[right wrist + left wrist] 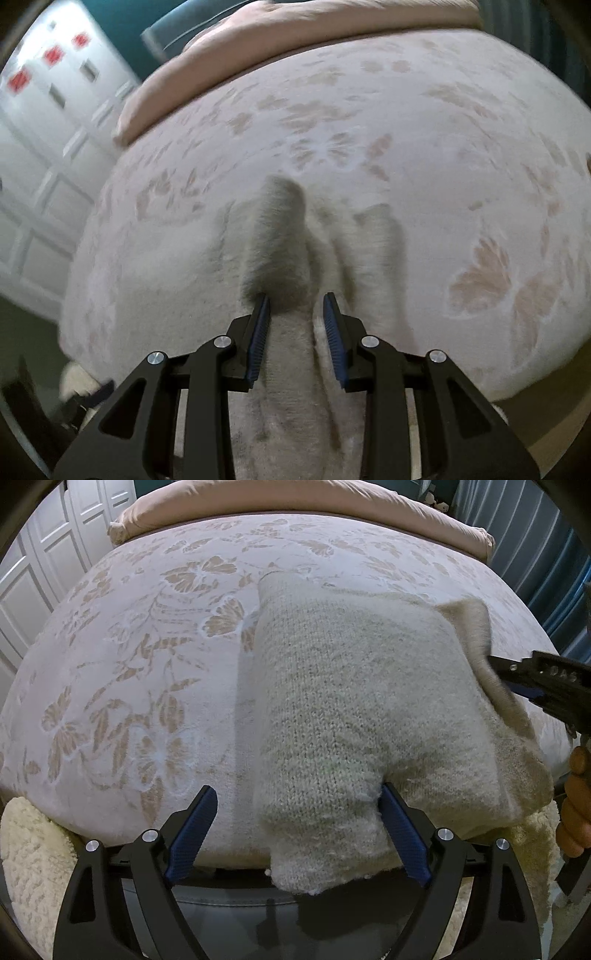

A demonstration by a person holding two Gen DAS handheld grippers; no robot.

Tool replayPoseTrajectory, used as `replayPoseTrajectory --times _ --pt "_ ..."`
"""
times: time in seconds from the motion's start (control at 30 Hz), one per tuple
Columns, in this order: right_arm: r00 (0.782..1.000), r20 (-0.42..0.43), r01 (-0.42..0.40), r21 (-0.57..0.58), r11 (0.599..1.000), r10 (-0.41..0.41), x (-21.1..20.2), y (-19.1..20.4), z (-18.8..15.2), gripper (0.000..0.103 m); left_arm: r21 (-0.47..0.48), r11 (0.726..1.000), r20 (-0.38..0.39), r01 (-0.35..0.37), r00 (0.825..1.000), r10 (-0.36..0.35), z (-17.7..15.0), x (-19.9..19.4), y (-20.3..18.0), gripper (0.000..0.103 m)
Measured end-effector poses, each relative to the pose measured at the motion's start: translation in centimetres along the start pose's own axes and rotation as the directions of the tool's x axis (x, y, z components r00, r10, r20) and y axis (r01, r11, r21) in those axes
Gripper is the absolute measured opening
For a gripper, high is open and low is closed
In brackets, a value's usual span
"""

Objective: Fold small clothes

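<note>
A cream knitted garment (pixel 354 701) lies partly folded on the floral bedspread (pixel 140 672). My left gripper (pixel 295 801) is open, its jaws wide apart at the bed's near edge; the garment's near corner (pixel 317 849) hangs between them. My right gripper (pixel 517 679) enters from the right and pinches a raised flap of the garment (pixel 476 635). In the blurred right wrist view, that gripper (pixel 295 306) has its jaws narrowly apart around a standing fold of the knit (pixel 280 236).
A pink pillow (pixel 280 506) lies along the bed's far end. White panelled doors (pixel 44 565) stand to the left. A fluffy cream rug (pixel 33 853) lies below the bed's near edge. Blue curtains (pixel 535 554) hang at the right.
</note>
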State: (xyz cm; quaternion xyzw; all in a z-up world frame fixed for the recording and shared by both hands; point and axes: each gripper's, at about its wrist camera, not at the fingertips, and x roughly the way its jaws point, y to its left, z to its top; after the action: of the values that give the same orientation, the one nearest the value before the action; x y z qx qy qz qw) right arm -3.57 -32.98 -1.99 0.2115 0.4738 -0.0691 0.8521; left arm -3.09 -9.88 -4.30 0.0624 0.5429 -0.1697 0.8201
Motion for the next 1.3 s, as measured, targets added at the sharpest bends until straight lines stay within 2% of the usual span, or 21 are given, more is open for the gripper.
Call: replayPoseTrajectory --times 0.07,0.2,0.47,0.6,0.7,0.73,0.77,0.83,0.87,0.93,0.97,1.03,1.07,1.1,1.23,1.3 --pt "1.000 0.013 0.018 0.012 1.000 -0.019 0.2 -0.4 0.1 0.030 0.002 1.000 -0.001 0.000 1.000 0.000 0.0 0.0 0.0 0.087" --pt "1.000 0.002 -0.012 0.142 0.990 0.012 0.3 -3.9 -0.1 0.028 0.007 1.000 0.002 0.000 1.000 0.000 -0.1 0.1 0.0 0.088" --pt "0.992 -0.028 -0.112 0.222 0.968 0.121 0.9 -6.1 -1.6 0.030 -0.002 1.000 -0.005 0.003 1.000 -0.003 -0.1 0.3 0.0 0.088" --pt "0.990 -0.050 -0.123 0.140 0.982 0.131 1.0 -3.4 -0.6 0.030 0.002 1.000 -0.004 -0.006 1.000 0.006 0.0 0.3 -0.1 0.089" --pt "0.996 -0.060 -0.067 0.028 0.997 0.068 1.5 -0.6 -0.3 0.029 0.002 1.000 -0.002 -0.016 1.000 0.016 0.0 0.2 -0.1 0.089" --pt "0.997 -0.064 -0.051 0.013 0.999 0.051 1.8 -0.2 -0.2 0.012 0.002 1.000 -0.003 -0.016 1.000 0.016 0.0 0.2 0.0 0.089" --pt "0.996 -0.063 -0.060 0.024 0.998 0.061 1.6 -0.1 0.0 0.007 0.004 1.000 -0.004 -0.019 1.000 0.019 0.1 0.2 -0.1 0.089" --pt "0.993 0.007 -0.122 0.051 0.991 0.121 -0.7 -0.1 0.4 0.006 0.009 1.000 0.000 -0.024 1.000 0.024 0.1 0.1 -0.1 0.089" --pt "0.985 0.075 -0.163 0.059 0.985 0.158 -2.8 -0.2 0.6 0.006 0.012 1.000 0.001 -0.026 1.000 0.026 0.1 0.1 -0.2 0.089" --pt "0.981 0.135 -0.148 0.089 0.985 0.136 -4.7 -1.3 0.4 0.005 0.011 1.000 0.004 -0.026 1.000 0.026 0.1 0.2 -0.1 0.089" --pt "0.989 0.118 -0.104 0.103 0.989 0.092 -4.1 -2.2 0.1 0.005 0.006 1.000 0.003 -0.024 1.000 0.024 0.1 0.3 0.0 0.089" --pt "1.000 0.006 0.009 0.121 0.993 -0.010 -0.8 -4.1 -0.9 0.005 0.004 1.000 -0.007 -0.017 1.000 0.017 0.2 0.6 -0.1 0.091" --pt "0.997 -0.073 0.044 0.144 0.989 -0.034 1.5 -5.3 -1.9 0.005 0.008 1.000 -0.013 -0.014 1.000 0.014 0.1 0.7 -0.2 0.093" --pt "0.998 -0.066 0.030 0.160 0.987 -0.019 1.7 -5.7 -2.4 0.005 0.015 1.000 -0.018 -0.018 1.000 0.019 0.1 0.9 -0.3 0.093" --pt "0.999 0.022 -0.039 0.232 0.972 0.035 -1.7 -5.0 -2.0 0.007 0.023 0.999 -0.007 -0.032 0.999 0.033 -0.1 0.6 -0.3 0.093" --pt "0.998 0.058 -0.011 0.210 0.978 -0.001 -3.5 -4.1 -2.0 0.009 0.006 1.000 -0.010 -0.028 1.000 0.028 0.0 0.6 -0.1 0.093"
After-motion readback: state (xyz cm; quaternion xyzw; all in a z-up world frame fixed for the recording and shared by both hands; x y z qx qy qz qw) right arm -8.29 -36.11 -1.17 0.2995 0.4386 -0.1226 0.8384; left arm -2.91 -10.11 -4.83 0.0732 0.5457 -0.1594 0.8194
